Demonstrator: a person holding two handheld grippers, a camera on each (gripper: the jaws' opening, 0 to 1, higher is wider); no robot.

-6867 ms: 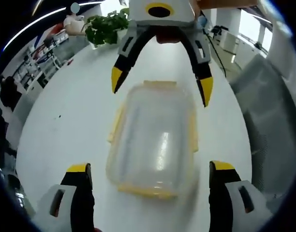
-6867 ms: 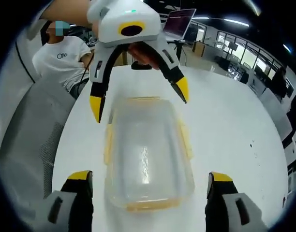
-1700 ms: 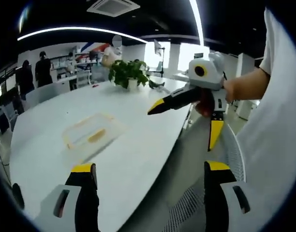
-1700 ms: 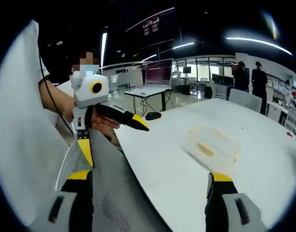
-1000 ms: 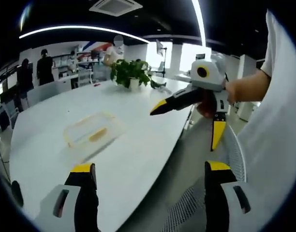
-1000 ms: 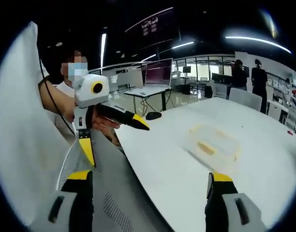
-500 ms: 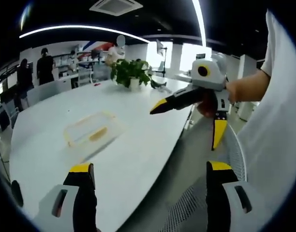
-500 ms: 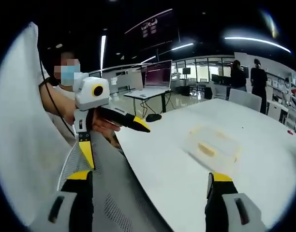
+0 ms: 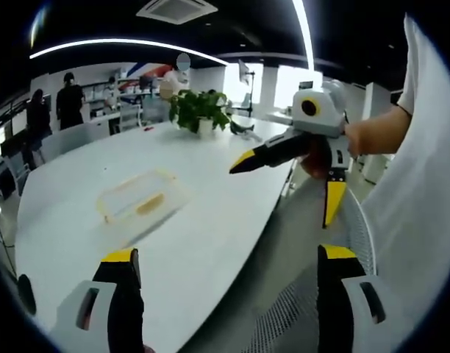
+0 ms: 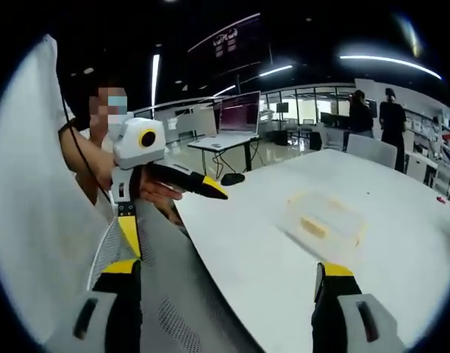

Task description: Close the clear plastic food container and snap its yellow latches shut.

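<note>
The clear plastic container [image 9: 137, 201] with yellow latches lies flat on the white table [image 9: 210, 220], lid on, well away from both grippers. In the right gripper view the container [image 10: 322, 218] sits mid-table. My left gripper [image 9: 229, 257] is open and holds nothing, back beyond the table's edge. My right gripper [image 10: 226, 269] is also open and holds nothing. Each gripper faces the other: the right gripper [image 9: 285, 187] hangs open at the right of the left gripper view, and the left gripper [image 10: 172, 212] hangs open at the left of the right gripper view, each held by a hand.
A potted plant [image 9: 195, 110] stands at the table's far end. A grey mesh chair [image 9: 306, 294] is below the grippers at the table's edge. A laptop [image 10: 238, 118] sits on a desk behind. Several people stand in the background.
Seven seconds ago both grippers hung open right over the container; now they are drawn back off the table. Over the last second almost nothing has moved.
</note>
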